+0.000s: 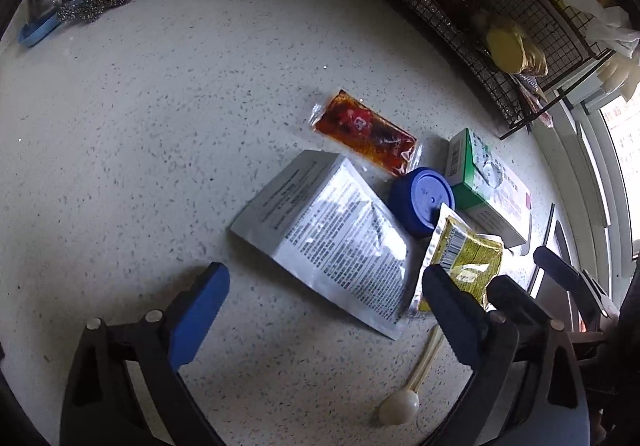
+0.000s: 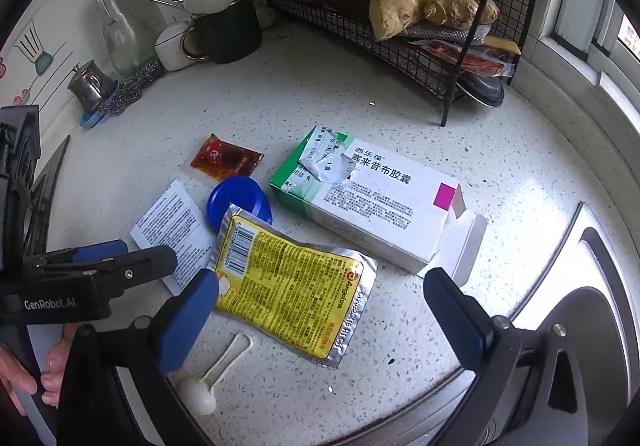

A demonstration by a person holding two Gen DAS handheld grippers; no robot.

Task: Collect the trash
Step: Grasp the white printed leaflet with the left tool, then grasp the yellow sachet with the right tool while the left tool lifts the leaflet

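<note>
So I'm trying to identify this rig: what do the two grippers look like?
Both are black plastic frames with silver rivets and blue pads on the two fingers. The left gripper carries white "GenRobot.AI" lettering on its side, seen from the right wrist view. The right gripper looks the same.

daylight enters from the window (image 1: 624,134) at 3 o'clock in both views; that area is overexposed. the speckled desk (image 1: 160,126) is evenly lit and bright at centre. glare appears on the silver sachet (image 1: 332,230) in the left wrist view and on the metal sink (image 2: 560,266) at 4 o'clock in the right wrist view. shadows under the gripper fingers are soft. fisheye distortion bends the wire rack (image 2: 420,26) and darkens all corners. print on the white box (image 2: 372,194) is sharp; edge areas are softer.
</note>
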